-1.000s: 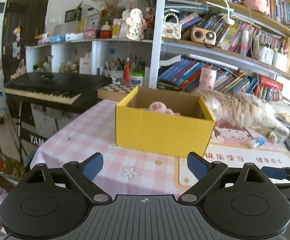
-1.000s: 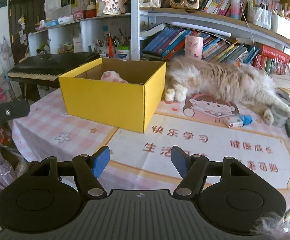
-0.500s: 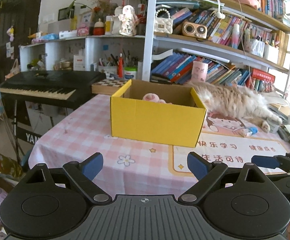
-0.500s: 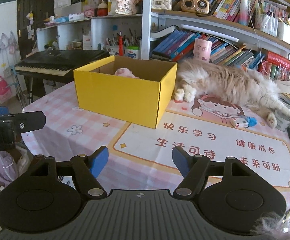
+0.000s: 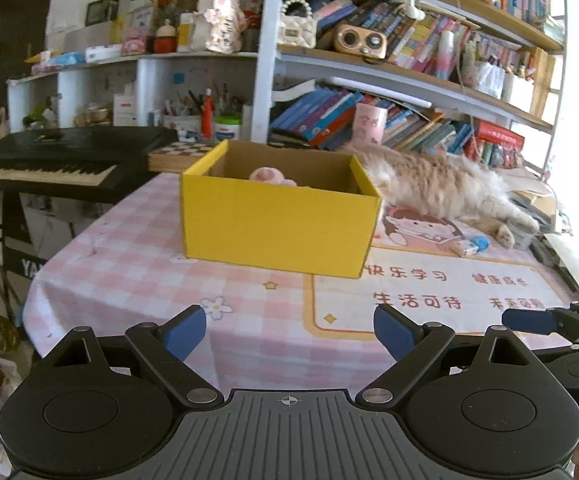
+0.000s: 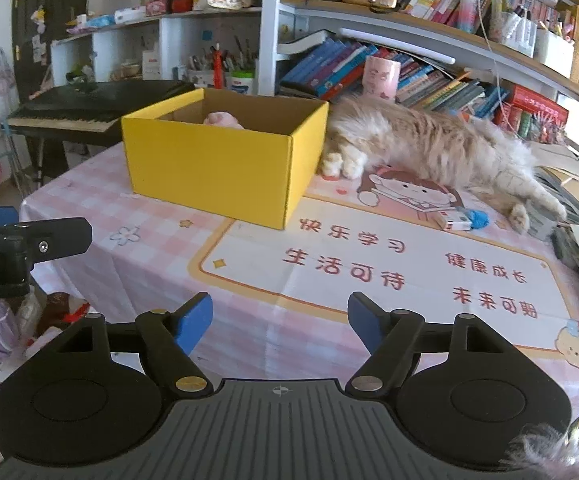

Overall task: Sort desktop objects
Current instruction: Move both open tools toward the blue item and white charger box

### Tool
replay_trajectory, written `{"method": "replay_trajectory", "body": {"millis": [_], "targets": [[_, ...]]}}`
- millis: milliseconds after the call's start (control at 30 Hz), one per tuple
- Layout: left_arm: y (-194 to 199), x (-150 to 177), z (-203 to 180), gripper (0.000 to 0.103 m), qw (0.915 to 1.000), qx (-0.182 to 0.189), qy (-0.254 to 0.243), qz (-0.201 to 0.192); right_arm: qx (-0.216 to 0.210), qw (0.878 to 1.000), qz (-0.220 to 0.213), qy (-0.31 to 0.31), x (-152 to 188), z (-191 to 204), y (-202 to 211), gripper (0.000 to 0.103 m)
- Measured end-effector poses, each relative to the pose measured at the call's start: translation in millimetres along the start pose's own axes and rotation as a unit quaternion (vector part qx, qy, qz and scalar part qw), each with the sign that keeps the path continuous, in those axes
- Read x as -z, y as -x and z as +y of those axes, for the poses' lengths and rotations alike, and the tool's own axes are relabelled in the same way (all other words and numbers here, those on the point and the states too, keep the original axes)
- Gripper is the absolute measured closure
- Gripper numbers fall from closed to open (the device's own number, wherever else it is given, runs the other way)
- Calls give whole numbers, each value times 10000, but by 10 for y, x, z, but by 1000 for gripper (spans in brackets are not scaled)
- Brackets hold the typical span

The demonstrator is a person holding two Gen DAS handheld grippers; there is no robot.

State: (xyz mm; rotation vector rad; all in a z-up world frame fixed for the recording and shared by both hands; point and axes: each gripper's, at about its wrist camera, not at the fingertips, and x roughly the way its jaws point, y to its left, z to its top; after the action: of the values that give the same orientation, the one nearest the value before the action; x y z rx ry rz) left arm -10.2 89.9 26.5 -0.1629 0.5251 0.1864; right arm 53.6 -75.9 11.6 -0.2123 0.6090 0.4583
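An open yellow cardboard box is set on the table, which is covered by a pink-and-white checked cloth; the box serves as the landmark here. Inside it, near its far wall, a pink plush toy is seen just above the rim. Just to the right of the box, and touching its far corner in the right wrist view, a long-haired cream and ginger cat is stretched out on a printed desk mat with red characters. Farther right of the box, near the cat's hind paws, a small white and orange packet with a blue round piece beside it lies on the mat. Left of the box, beyond the table edge, a black keyboard piano is found.

The left gripper is held in front of the box with its blue-padded jaws spread wide and nothing between them. The right gripper is held over the mat's near edge; its jaws are opening, with nothing between them.
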Motion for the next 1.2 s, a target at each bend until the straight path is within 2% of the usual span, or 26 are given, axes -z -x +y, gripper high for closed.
{"method": "replay_trajectory", "body": {"millis": [233, 467, 967, 1200], "targets": [[-137, -55, -197, 10, 9989, 335, -342, 4, 279, 9995, 19, -171, 29, -159, 3, 28], [-277, -76, -448, 10, 9946, 750, -701, 153, 608, 9963, 118, -593, 86, -426, 29, 27], [-617, -215, -834, 10, 9896, 1133, -858, 245, 953, 9913, 285, -867, 79, -846, -43, 26], [-789, -228, -1113, 10, 9838, 1401, -1062, 358, 1148, 9874, 391, -1019, 132, -1086, -72, 26]]}}
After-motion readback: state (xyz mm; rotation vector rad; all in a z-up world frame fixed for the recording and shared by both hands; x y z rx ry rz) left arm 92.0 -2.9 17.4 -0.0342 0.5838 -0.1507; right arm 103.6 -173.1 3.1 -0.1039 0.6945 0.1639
